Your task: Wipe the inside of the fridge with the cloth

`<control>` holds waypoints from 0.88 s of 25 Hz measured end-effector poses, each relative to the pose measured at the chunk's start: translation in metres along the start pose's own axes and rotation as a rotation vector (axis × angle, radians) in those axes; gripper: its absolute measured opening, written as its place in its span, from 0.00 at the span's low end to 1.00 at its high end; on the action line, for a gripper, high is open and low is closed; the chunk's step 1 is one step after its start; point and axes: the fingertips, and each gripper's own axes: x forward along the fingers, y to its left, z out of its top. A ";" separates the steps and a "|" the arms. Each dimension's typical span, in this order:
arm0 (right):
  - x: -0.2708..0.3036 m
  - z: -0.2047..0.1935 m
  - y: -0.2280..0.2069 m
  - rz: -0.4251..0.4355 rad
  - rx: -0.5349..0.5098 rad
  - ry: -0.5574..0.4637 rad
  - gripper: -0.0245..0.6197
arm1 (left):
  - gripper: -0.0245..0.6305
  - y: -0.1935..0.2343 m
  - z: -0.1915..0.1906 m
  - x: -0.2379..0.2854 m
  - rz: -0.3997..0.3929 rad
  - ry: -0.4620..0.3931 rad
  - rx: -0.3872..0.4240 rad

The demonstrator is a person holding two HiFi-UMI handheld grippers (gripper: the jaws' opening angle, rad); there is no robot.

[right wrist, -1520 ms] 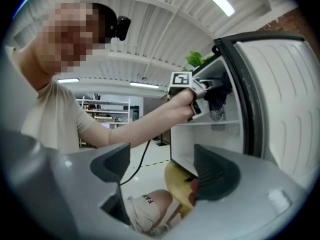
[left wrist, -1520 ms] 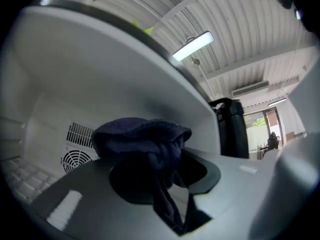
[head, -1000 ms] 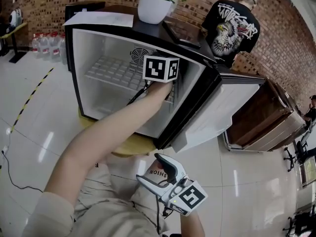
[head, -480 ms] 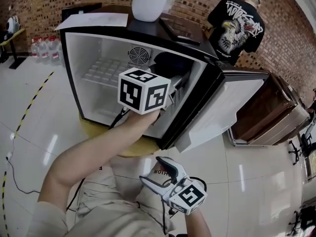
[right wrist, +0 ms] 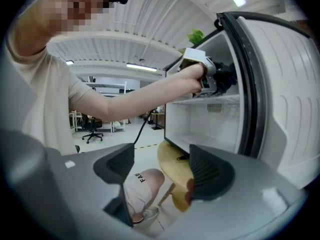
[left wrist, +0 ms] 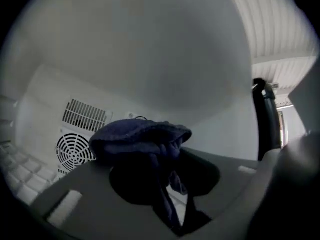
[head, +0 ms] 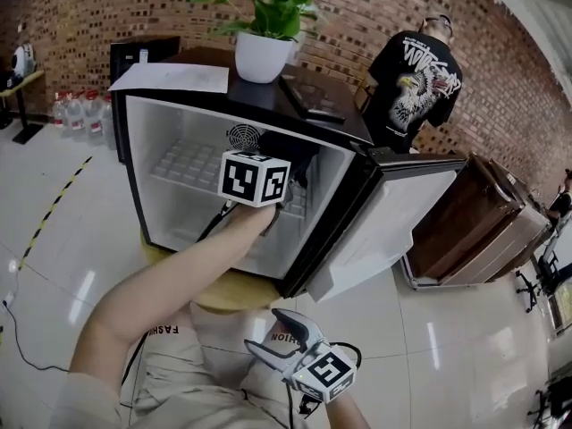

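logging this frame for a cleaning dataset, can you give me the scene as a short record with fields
fridge: small, door open, on a round wooden table
cloth: dark, bunched, gripped in the left tongs
left tongs: inside the fridge, facing the fan grille, shut on the cloth
right tongs: open, empty, low outside the fridge
fridge top: white plant pot, sheet of paper
background: person in black t-shirt by brick wall

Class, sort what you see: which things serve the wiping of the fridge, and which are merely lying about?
In use: fridge, cloth, left tongs gripping it.
Lying about: potted plant, sheet of paper, water bottles, wooden cabinet, right tongs open and empty.
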 end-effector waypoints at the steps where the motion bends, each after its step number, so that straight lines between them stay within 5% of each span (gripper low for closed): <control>1: -0.001 0.002 -0.001 -0.004 -0.004 -0.005 0.58 | 0.23 0.005 0.000 0.011 0.019 0.013 0.004; 9: -0.007 0.010 -0.003 -0.013 -0.059 -0.014 0.58 | 0.22 0.011 0.008 0.050 0.046 0.105 0.010; 13: -0.005 0.006 -0.005 -0.006 -0.040 -0.011 0.58 | 0.20 -0.015 -0.008 0.026 -0.042 0.203 -0.013; 18: 0.002 -0.004 -0.012 0.013 -0.010 0.027 0.58 | 0.22 -0.075 -0.016 -0.030 -0.234 0.264 0.055; 20: 0.008 -0.015 -0.010 0.013 0.003 0.048 0.58 | 0.23 -0.073 -0.025 -0.048 -0.289 0.283 0.071; 22: 0.013 -0.023 -0.010 0.002 0.006 0.062 0.58 | 0.23 -0.048 -0.032 -0.050 -0.262 0.283 0.019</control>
